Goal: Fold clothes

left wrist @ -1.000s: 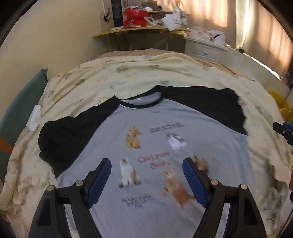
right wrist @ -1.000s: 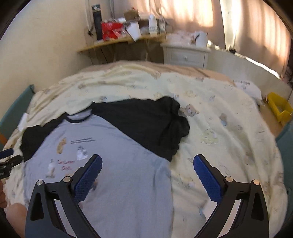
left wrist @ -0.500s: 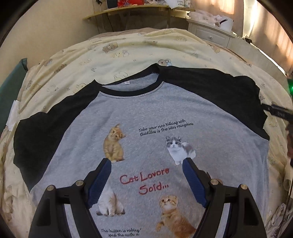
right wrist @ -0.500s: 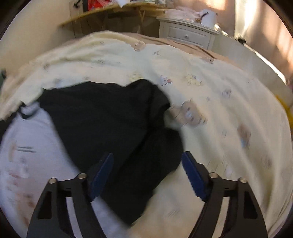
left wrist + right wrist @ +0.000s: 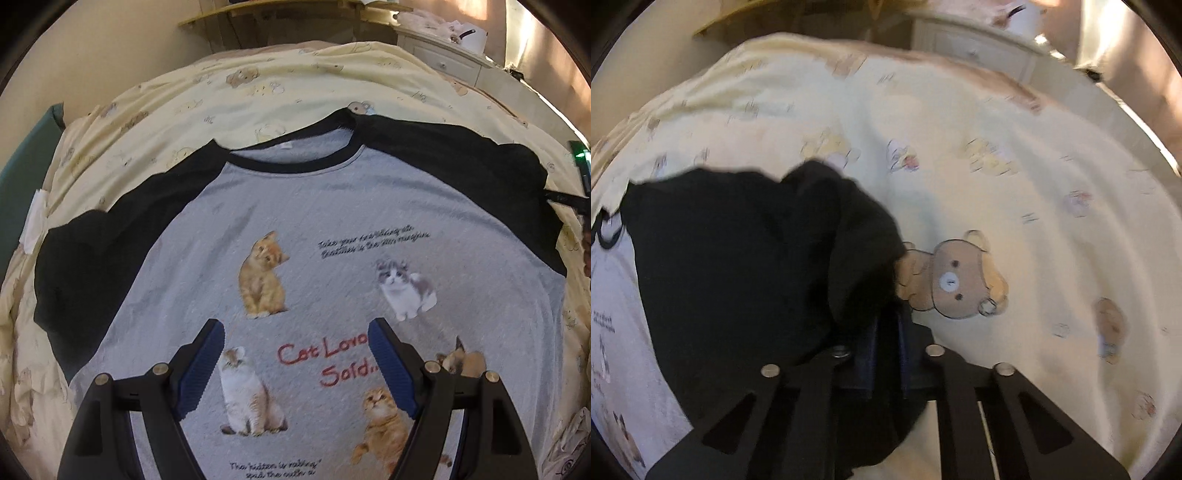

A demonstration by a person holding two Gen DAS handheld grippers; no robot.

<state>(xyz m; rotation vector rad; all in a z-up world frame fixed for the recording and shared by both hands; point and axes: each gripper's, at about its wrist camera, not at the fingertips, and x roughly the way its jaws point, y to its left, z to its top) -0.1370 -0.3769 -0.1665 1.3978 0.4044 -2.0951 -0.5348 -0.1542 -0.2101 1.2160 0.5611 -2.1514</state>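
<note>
A grey T-shirt with black sleeves and printed cats lies face up on a bed. My left gripper is open and empty, hovering over the lower chest print. In the right wrist view my right gripper is shut on the edge of the shirt's black right sleeve, which bunches up around the fingers. The right gripper also shows at the right edge of the left wrist view.
The bed has a pale yellow cover with bear prints. A white drawer unit and a wooden shelf stand behind the bed. A teal headboard edge is at the left.
My right gripper moved down to the black sleeve and shut on its edge. My left gripper moved in closer over the shirt's chest and stayed open.
</note>
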